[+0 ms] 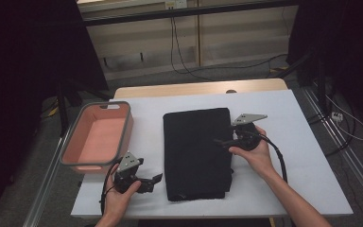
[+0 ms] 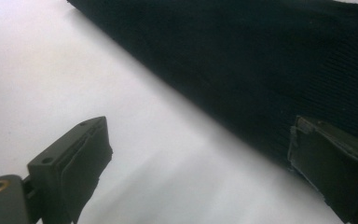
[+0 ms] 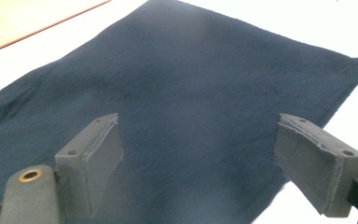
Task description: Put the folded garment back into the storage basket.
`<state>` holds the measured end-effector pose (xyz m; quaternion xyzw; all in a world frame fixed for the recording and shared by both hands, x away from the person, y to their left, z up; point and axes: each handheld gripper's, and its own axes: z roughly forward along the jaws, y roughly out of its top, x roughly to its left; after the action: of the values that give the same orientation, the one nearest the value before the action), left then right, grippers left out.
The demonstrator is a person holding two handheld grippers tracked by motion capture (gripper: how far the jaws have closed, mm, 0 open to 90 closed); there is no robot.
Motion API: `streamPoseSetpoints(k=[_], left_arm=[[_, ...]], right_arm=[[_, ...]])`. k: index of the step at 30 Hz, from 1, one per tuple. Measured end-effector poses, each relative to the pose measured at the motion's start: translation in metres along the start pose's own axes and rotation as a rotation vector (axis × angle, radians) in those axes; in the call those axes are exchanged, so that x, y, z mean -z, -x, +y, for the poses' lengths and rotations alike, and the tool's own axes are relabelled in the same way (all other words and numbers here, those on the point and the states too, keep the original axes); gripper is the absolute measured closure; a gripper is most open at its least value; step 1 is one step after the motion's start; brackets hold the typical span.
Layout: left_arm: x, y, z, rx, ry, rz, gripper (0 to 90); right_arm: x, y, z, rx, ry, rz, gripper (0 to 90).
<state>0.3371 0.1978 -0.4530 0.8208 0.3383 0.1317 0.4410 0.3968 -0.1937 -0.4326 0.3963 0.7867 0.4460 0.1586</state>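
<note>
Two grippers flank the folded black cloth [image 1: 197, 152], its long axis running away from the person: right gripper [image 1: 222, 141] wide open and empty over its right edge, left gripper [image 1: 157, 180] open and empty beside its near-left corner.

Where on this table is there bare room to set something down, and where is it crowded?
Free: the table to the right of the cloth, the strip beyond the cloth's far edge, and the bin's inside. Crowded: the near left, where the left gripper sits between bin and cloth, and the cloth's right edge, under the open right gripper.
</note>
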Motion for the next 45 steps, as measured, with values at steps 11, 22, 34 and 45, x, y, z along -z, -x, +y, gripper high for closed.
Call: streamPoseSetpoints(k=[11, 22, 34, 45], left_arm=[[-0.001, -0.001, 0.0, 0.012, 0.003, 0.01, 6.1], [0.0, -0.001, 0.0, 0.004, 0.005, 0.013, 6.1], [0.001, 0.001, 0.001, -0.005, 0.004, 0.022, 6.1], [-0.002, 0.002, 0.001, -0.012, -0.007, 0.015, 6.1]], right_arm=[[0.023, -0.029, -0.018, 0.073, 0.014, 0.053, 24.4], [0.028, -0.062, -0.023, 0.12, -0.008, 0.108, 26.5], [0.049, -0.086, -0.036, 0.174, -0.046, 0.133, 28.2], [0.057, -0.095, -0.051, 0.238, -0.093, 0.14, 32.3]])
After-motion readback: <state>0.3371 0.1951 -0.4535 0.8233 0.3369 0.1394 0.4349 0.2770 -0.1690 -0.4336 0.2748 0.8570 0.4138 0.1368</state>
